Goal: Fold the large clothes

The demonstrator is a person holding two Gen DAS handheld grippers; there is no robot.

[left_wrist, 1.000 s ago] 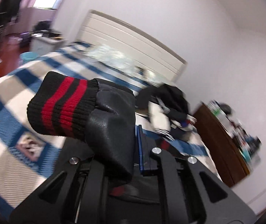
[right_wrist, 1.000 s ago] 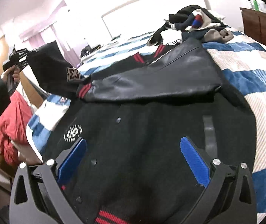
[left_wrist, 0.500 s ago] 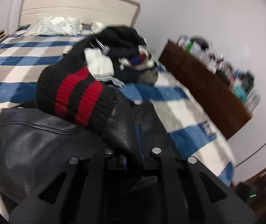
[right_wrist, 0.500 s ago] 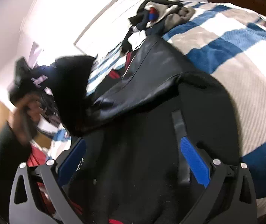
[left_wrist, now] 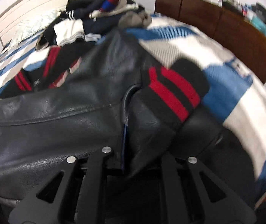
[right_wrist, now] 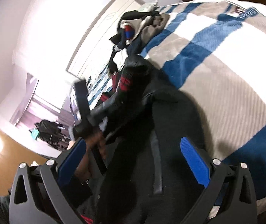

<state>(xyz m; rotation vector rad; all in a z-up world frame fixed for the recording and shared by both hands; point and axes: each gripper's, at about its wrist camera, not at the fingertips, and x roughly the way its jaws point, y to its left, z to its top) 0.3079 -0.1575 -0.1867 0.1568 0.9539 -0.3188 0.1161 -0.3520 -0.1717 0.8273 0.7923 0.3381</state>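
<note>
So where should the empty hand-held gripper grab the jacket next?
Probably the striped hem at the near edge, coming in low from the person's side. The right hand-held gripper hangs open over the jacket body, and that ribbed edge is thick and free to pinch.

A home bedroom: a bed with a blue, white and beige striped blanket, a pale panelled headboard, a dark wooden dresser crowded with toiletries, heaped clothes.

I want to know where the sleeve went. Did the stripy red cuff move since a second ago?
Yes. The left gripper, shut on the sleeve, carried the red-striped cuff across the jacket, from the side far from the wooden dresser towards it.
</note>
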